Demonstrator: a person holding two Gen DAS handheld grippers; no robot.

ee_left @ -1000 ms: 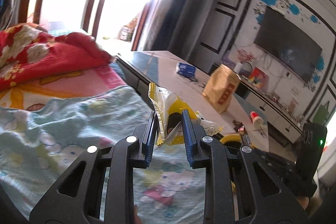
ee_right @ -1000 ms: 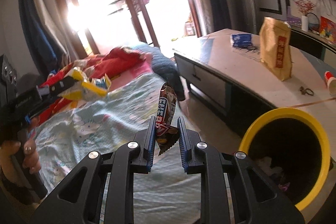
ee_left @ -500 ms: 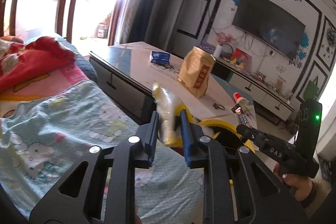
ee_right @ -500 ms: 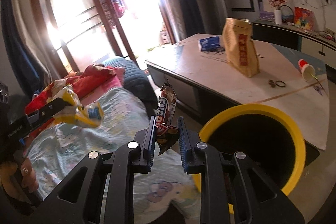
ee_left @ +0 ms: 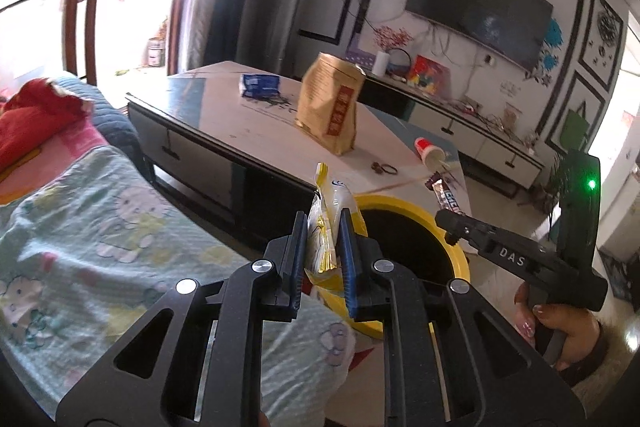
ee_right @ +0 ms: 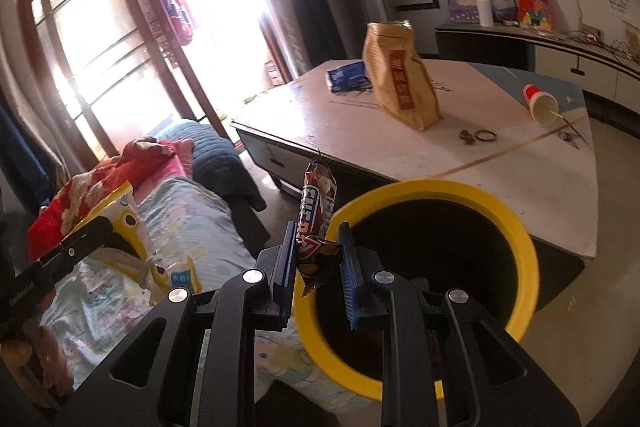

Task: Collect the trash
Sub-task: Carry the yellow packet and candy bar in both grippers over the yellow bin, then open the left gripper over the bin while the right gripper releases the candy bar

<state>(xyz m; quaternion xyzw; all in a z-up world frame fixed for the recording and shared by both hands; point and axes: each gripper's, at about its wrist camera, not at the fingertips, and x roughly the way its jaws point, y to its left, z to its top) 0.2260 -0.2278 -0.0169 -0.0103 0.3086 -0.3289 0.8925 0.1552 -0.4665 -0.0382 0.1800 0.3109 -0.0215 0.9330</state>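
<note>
Yellow-rimmed bin (ee_right: 516, 227) waits just ahead as I hold a yellow snack bag (ee_left: 326, 227) pinched in my left tongs (ee_left: 323, 259) and a candy wrapper (ee_right: 316, 219) in my right tongs (ee_right: 318, 267), so next I carry both over the rim and release.

Left gripper (ee_left: 323, 251) and right gripper (ee_right: 318, 259) both clamped, raised.

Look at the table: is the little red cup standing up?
No, the red cup lies tipped on its side on the table, its open mouth facing the camera.
</note>
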